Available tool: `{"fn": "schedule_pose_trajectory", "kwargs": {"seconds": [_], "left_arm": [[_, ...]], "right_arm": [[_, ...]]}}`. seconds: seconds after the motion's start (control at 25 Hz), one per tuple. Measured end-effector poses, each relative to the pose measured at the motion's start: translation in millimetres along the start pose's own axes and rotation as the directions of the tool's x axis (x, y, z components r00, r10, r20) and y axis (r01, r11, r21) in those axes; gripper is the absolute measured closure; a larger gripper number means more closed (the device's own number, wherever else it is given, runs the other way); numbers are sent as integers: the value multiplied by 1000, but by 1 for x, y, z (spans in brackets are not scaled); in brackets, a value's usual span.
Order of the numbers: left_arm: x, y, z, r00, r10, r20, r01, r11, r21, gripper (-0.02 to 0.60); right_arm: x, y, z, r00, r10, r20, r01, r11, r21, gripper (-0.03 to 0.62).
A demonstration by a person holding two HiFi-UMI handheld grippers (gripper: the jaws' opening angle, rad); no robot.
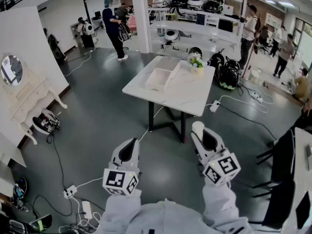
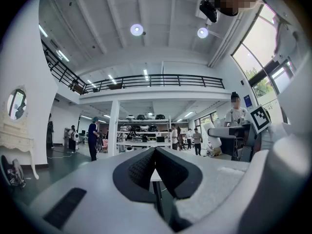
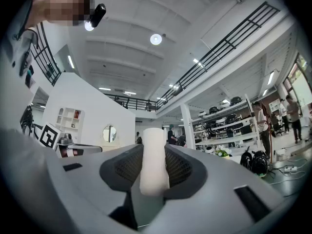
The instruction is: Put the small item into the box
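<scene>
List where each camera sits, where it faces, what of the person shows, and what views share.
Head view: on the head, facing forward and down at the white table; sleeves, left gripper and right gripper show.
Left gripper view: on the left gripper, facing level along its shut jaws toward the shelves.
Right gripper view: on the right gripper, along jaws shut on the small white item.
Shared: both gripper views show the shelves and the oval mirror.
</scene>
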State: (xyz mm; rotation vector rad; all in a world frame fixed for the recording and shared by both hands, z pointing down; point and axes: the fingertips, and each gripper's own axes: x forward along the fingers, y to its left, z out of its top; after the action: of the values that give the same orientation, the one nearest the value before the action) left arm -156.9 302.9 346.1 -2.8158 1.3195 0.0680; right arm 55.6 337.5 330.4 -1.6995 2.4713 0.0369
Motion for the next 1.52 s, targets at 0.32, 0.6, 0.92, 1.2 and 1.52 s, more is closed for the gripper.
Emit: {"fn": "schedule_pose_trajectory", "kwargs": {"seconds": [0.32, 0.6, 0.92, 1.2, 1.52], "left_arm": [[13, 1, -3, 1000, 10, -4, -10, 1000, -12, 583], [29, 1, -10, 1000, 22, -1, -22, 1000, -15, 583], [46, 5, -25, 999, 35, -36, -36, 999, -39, 583], [88, 23, -39, 998, 33, -55, -35, 998, -45, 583], [163, 71, -51, 998, -3, -65, -1, 999, -53, 583]], "right_arm": [[7, -14, -2, 1000, -6, 0, 6, 1000, 1, 477], [20, -20, -12, 999, 45, -4, -45, 999, 19, 477], [38, -34, -25, 997, 68, -19, -67, 997, 47, 477], [76, -62, -42, 996, 73, -42, -71, 996, 62, 477], [154, -98, -63, 996, 64, -69, -59, 995, 79, 477]]}}
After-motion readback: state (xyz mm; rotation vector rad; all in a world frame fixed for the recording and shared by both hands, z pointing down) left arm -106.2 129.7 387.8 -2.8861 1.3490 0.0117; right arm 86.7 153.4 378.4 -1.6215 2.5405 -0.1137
